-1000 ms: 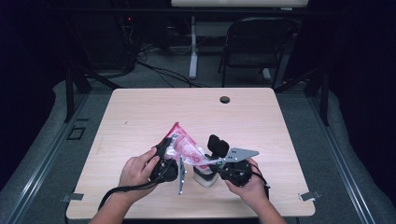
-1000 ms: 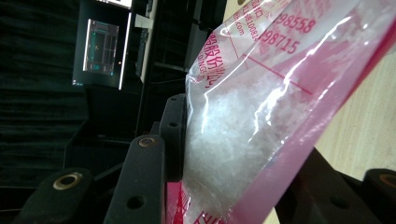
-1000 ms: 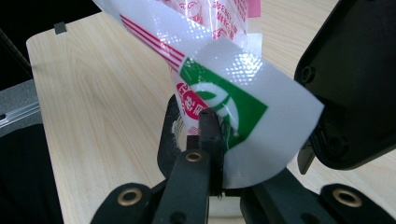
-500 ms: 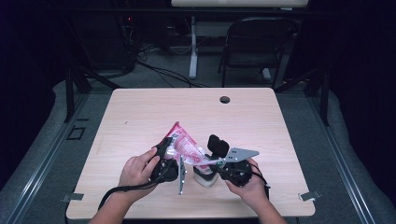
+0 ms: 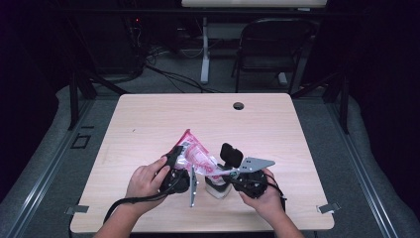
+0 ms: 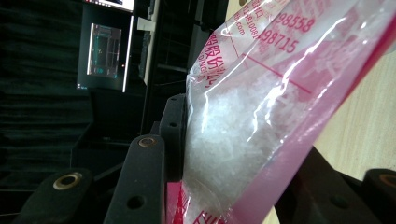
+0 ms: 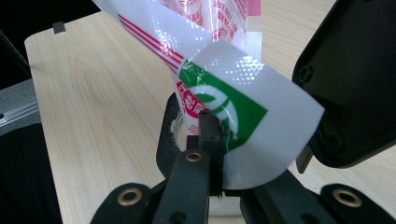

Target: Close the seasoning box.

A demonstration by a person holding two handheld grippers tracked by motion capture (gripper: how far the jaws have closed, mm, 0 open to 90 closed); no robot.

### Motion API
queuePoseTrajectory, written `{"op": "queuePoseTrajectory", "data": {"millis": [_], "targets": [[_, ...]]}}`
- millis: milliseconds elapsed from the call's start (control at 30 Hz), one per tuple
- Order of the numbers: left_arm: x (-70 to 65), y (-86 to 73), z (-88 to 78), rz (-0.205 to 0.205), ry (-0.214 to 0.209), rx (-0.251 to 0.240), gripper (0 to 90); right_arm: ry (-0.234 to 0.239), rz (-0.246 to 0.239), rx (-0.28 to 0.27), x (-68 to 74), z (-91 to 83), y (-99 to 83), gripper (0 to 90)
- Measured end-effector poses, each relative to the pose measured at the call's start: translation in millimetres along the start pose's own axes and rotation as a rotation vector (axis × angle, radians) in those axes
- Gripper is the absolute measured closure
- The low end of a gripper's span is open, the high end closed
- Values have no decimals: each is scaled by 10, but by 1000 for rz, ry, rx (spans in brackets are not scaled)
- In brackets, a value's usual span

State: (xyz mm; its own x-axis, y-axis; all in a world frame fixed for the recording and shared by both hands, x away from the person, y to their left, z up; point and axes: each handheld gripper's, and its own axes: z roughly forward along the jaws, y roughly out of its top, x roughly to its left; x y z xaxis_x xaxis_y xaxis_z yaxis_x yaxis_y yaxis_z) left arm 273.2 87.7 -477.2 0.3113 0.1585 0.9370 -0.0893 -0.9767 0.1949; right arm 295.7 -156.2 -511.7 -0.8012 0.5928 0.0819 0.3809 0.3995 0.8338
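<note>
— What do you have between your jaws?
— Your left gripper (image 6: 219,196) clamps a clear pink-edged bag (image 6: 261,121) of white crystals, tilted over the wooden table (image 6: 369,126).
— Behind?
— 1 lit screen (image 6: 106,57).

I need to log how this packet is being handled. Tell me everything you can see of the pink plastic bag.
The bag is clear plastic with pink edges and red print, holding white crystals like coarse sugar or salt. It slants above the wooden table, one corner pointing up and away. The left gripper clamps its filled body; the right gripper pinches a white corner bearing a green and red logo. A small white cup stands below it.
</note>
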Motion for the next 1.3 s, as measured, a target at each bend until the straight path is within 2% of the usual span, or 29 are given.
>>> {"op": "queuePoseTrajectory", "data": {"millis": [400, 1300], "targets": [[12, 15, -11, 17, 2, -2, 668, -2, -4, 1, -4, -9, -5, 900], [31, 35, -21, 13, 13, -13, 669, -3, -4, 2, -7, -18, -9, 900]]}}
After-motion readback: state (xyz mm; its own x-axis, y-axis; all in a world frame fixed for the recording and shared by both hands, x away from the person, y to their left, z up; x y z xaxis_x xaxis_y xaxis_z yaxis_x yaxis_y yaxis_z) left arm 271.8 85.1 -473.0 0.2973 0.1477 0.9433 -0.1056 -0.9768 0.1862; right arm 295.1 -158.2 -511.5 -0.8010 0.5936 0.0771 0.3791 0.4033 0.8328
